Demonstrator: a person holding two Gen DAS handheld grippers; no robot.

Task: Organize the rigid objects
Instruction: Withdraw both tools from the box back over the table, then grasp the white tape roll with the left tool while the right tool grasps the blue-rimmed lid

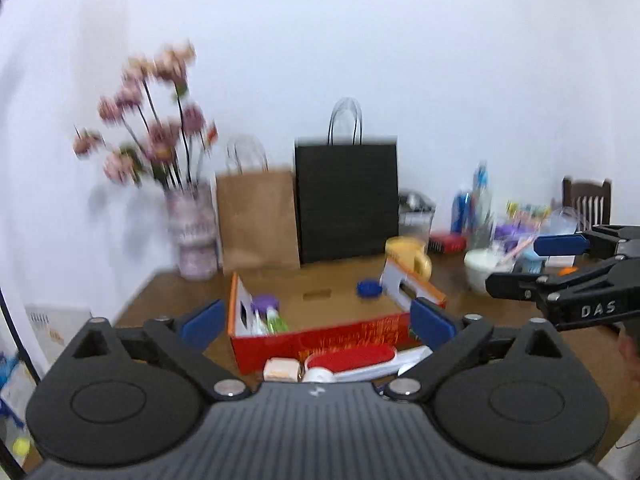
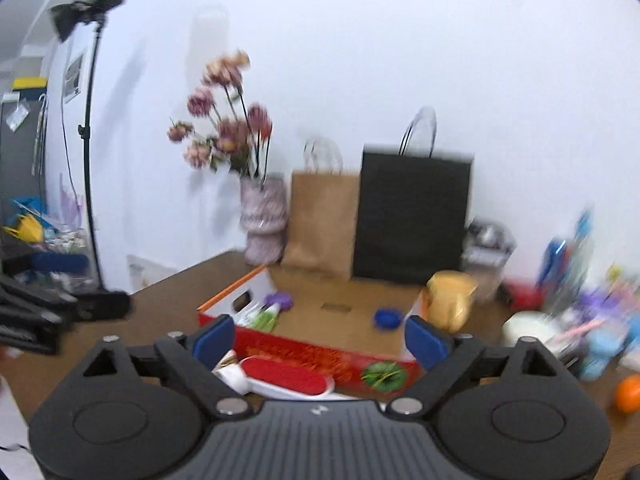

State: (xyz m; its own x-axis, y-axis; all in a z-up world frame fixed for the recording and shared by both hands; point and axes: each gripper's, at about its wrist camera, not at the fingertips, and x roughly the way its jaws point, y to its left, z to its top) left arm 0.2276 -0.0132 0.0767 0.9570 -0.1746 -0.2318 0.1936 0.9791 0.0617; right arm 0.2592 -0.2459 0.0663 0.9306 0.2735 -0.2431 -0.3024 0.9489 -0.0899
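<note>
An open red cardboard box [image 1: 320, 342] [image 2: 316, 354] sits on the wooden table; a purple lid [image 1: 265, 303], green-and-white tubes [image 1: 276, 320] and a blue lid [image 1: 369, 289] lie inside. A red-and-white brush [image 1: 352, 360] [image 2: 286, 374] and a small pink block [image 1: 282, 370] lie in front of the box. My left gripper [image 1: 318, 320] is open and empty above the box's near wall. My right gripper [image 2: 316, 338] is open and empty above the brush; it also shows at the right of the left wrist view [image 1: 560, 264].
A flower vase [image 1: 194, 232], a brown paper bag [image 1: 258, 220] and a black paper bag [image 1: 346, 200] stand along the wall. A yellow mug [image 1: 412, 258], a white bowl [image 1: 486, 270], bottles [image 1: 474, 204] and an orange [image 2: 628, 394] crowd the right side.
</note>
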